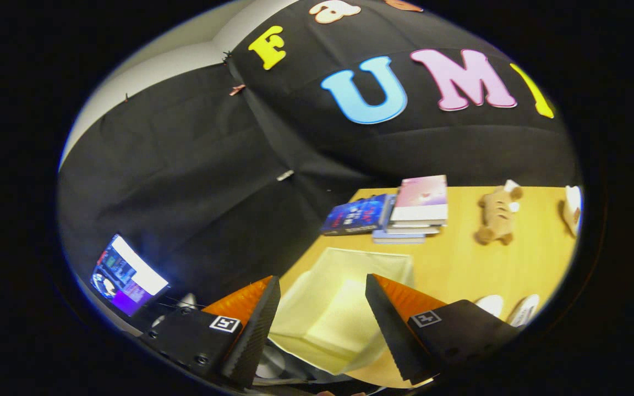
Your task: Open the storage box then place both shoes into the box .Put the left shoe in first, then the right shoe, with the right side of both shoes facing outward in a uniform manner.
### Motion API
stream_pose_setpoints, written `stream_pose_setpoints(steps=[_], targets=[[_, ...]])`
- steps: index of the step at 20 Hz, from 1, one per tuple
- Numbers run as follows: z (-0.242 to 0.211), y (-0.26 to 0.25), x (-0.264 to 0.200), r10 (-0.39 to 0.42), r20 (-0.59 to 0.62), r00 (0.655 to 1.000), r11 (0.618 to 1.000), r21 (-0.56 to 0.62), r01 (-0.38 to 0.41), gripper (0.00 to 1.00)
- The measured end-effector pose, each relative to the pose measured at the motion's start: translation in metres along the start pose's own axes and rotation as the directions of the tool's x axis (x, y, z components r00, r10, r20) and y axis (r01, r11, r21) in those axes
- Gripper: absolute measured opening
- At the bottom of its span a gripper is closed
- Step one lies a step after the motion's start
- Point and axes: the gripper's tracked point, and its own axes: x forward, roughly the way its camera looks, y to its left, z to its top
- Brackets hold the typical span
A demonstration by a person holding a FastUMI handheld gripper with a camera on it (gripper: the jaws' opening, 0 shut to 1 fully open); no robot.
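The hand-held gripper hung wide and empty over the desk, the pale storage box lying between and just ahead of its fingers (shoes off right).

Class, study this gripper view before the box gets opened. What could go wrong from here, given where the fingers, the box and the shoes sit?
1. The storage box sits near the table's near edge; a push from the open gripper, its fingers straddling the box, might slide it off.
2. The shoes lie beyond the right finger, barely visible, so telling left from right could go wrong.
3. The book stack lies just beyond the box and could hinder its opening.
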Motion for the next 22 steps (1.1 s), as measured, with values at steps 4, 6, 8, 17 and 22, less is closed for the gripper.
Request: stream_pose_setpoints(steps=[4, 6, 8, 17, 22], targets=[[-0.051, -0.081, -0.042, -0.202, -0.069, 0.977, 0.979, -0.046, 0.199, 0.96], [-0.086, -0.118, -0.057, -0.288, -0.130, 0.949, 0.958, -0.048, 0.284, 0.96], [-0.122, -0.158, -0.075, -0.379, -0.192, 0.905, 0.925, -0.063, 0.374, 0.96], [-0.220, -0.259, -0.079, -0.593, -0.398, 0.700, 0.805, -0.269, 0.529, 0.88], [-0.225, -0.284, -0.061, -0.660, -0.372, 0.652, 0.751, -0.308, 0.584, 0.79]])
